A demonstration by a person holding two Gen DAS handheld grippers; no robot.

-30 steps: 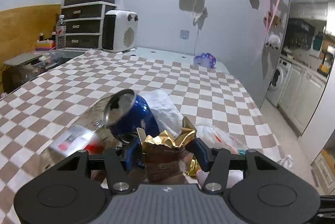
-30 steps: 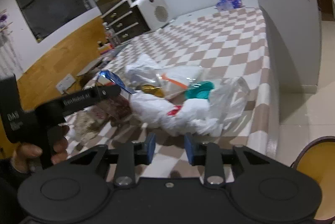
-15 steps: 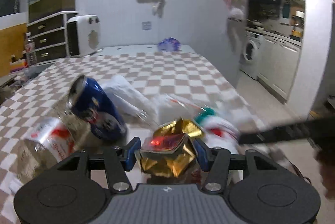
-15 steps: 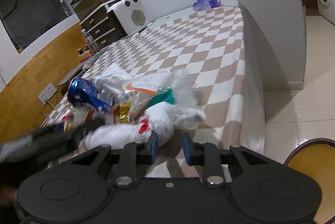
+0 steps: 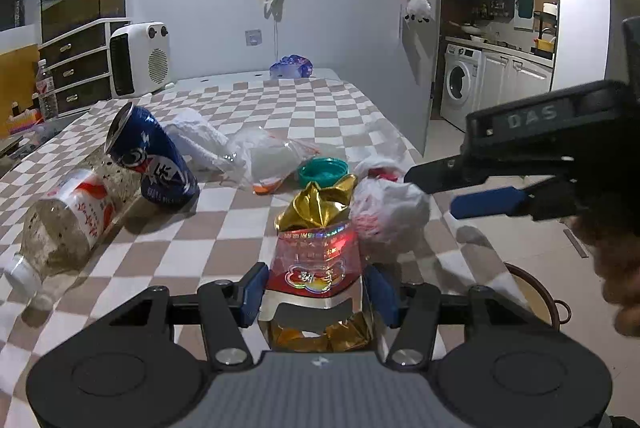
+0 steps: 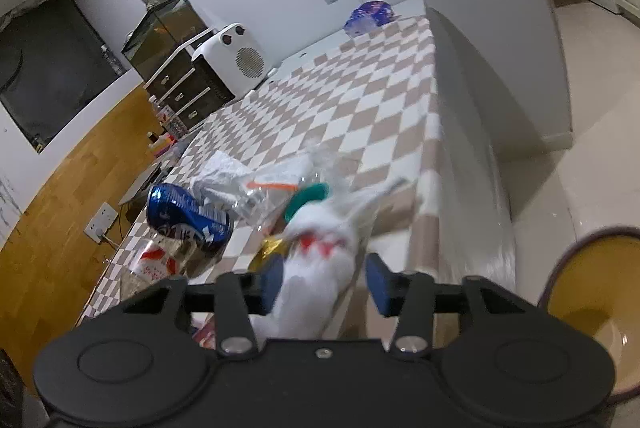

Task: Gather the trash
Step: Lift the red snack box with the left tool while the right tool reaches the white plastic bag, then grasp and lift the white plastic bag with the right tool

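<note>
My left gripper (image 5: pixel 316 292) is shut on a gold and red snack wrapper (image 5: pixel 316 252), held above the checkered table (image 5: pixel 280 108) near its right edge. A crumpled white plastic bag (image 6: pixel 320 260) lies blurred between the right gripper's (image 6: pixel 325 282) jaws, which are opening; a gap shows at the right pad. The left wrist view shows the right gripper (image 5: pixel 430 192) reaching in from the right, beside the white bag (image 5: pixel 388 212). A blue can (image 5: pixel 156 164), a plastic bottle (image 5: pixel 64 220), a teal lid (image 5: pixel 322 170) and a clear bag (image 5: pixel 268 160) lie on the table.
A round bin with a yellow inside (image 6: pixel 592 308) stands on the floor below the table's near right corner. A white heater (image 5: pixel 138 58), drawers (image 5: pixel 76 68) and a purple bag (image 5: pixel 290 66) sit at the far end. A hand (image 5: pixel 612 260) holds the right gripper.
My left gripper has carried the wrapper rightward away from the can and bottle. The right gripper's jaws have widened, and the white bag now sits between them.
</note>
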